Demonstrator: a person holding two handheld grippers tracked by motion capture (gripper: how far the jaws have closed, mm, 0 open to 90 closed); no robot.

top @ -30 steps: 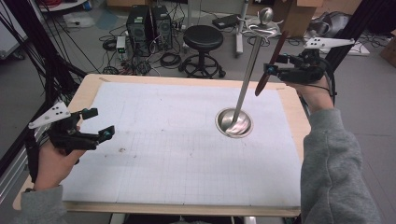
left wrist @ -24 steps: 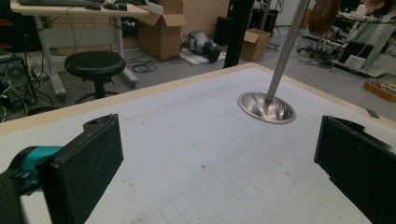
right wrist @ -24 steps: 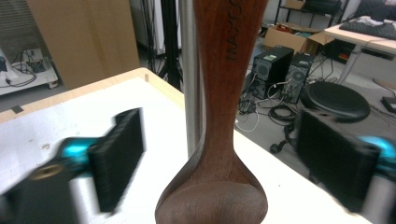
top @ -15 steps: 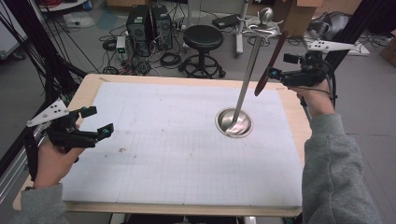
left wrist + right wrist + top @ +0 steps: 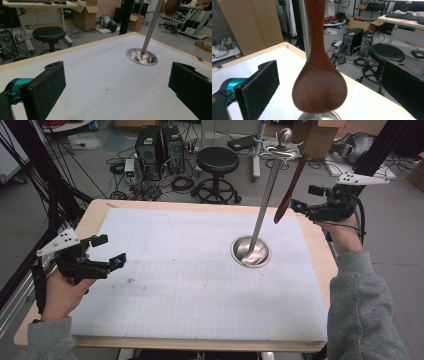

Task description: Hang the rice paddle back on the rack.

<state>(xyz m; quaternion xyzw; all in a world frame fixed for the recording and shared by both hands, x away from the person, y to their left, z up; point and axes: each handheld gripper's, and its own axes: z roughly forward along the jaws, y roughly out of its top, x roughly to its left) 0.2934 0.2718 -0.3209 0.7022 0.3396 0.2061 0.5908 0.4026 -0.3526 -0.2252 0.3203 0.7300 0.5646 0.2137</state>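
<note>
High view: a metal stand [image 5: 260,205] rises from a round base [image 5: 250,251] on the surface [image 5: 200,285]; a dark wooden spoon [image 5: 291,187] hangs from the hook at its top, just beside the pole.
Landmark: the stand; every place below is given from it.
Spoon place: on the stand's far-right side, clear of the surface, bowl end well above the base.
Spoon axis: long axis close to upright, a little tilted; handle up toward the hook, bowl pointing down, as the right gripper view shows with the spoon [image 5: 320,75] broad end low and the pole behind it.
Right hand-held gripper [image 5: 300,209]: just right of the spoon's bowl, level with it; its jaws have just been opening and stand wide apart, the bowl between them in the right gripper view, neither pad pressing on it.
Left hand-held gripper [image 5: 112,252]: well left of the stand, low over the surface edge, jaws spread wide, nothing between them.
Left gripper view: the stand's base [image 5: 141,56] lies ahead on the bare surface.
Done, by my judgement: the spoon hangs on its hook, released.
Left: drawing the right hand clear without knocking the spoon.
</note>
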